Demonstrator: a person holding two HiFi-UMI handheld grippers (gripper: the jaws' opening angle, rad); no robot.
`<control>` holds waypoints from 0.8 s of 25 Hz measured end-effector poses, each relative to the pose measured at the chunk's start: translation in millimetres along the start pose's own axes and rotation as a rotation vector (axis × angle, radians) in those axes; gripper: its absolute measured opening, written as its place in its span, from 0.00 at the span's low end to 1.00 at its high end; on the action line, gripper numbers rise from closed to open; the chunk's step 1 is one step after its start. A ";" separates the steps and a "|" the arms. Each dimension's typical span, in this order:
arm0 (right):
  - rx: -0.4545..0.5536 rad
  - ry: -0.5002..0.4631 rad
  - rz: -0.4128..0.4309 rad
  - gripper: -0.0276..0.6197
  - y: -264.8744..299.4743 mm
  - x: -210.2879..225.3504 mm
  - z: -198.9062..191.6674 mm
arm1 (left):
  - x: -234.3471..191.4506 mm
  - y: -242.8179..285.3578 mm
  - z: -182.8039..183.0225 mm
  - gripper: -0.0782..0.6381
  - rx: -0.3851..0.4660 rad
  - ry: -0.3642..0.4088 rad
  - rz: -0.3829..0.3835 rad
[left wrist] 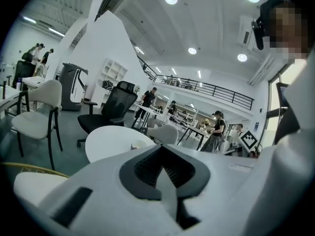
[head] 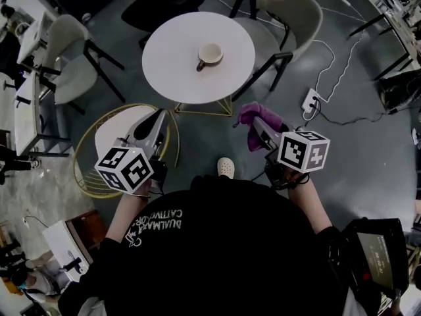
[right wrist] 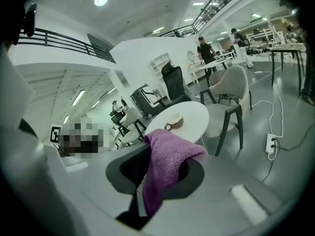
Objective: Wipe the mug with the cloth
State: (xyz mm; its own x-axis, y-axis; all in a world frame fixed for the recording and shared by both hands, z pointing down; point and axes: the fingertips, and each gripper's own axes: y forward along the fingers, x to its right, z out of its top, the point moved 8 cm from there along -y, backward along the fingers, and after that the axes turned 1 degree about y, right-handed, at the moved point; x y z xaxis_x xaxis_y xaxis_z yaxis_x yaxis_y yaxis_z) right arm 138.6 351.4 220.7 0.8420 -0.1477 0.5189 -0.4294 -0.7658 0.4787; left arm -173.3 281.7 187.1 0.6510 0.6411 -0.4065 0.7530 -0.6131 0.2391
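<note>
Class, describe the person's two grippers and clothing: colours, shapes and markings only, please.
Both the left gripper and the right gripper are light grey, wedge-shaped shells with dark grey padded jaws. Each carries a white cube bearing black square markers. The person wears a black top with white lettering.

Mug [head: 210,54]: pale, upright, near the centre of the round white tabletop [head: 168,68], handle toward me. Cloth [head: 250,114]: purple, fluffy, pinched between the jaws of my right gripper [head: 257,128], drooping.
</note>
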 end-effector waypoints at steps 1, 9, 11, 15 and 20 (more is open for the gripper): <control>-0.003 -0.006 0.009 0.14 4.8 6.3 8.1 | 0.3 9.5 2.1 0.11 0.000 0.016 0.010; -0.013 -0.101 0.159 0.14 41.0 41.4 58.9 | 2.6 65.3 3.5 0.11 -0.012 -0.018 0.062; -0.027 -0.104 0.185 0.14 49.0 51.2 64.8 | 6.1 75.5 3.8 0.11 -0.021 -0.023 0.073; -0.048 -0.070 0.217 0.14 72.5 65.9 64.3 | 16.2 83.5 1.9 0.11 -0.049 0.064 0.086; -0.065 -0.041 0.246 0.14 88.6 69.9 60.1 | 1.7 99.1 -11.3 0.11 -0.077 -0.006 0.104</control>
State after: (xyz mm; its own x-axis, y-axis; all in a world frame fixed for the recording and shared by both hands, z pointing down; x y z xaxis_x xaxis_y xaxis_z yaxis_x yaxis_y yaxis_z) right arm 179.0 235.6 256.8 0.7214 -0.3509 0.5970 -0.6420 -0.6621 0.3866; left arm -96.4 227.2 220.0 0.7252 0.5731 -0.3816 0.6871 -0.6385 0.3468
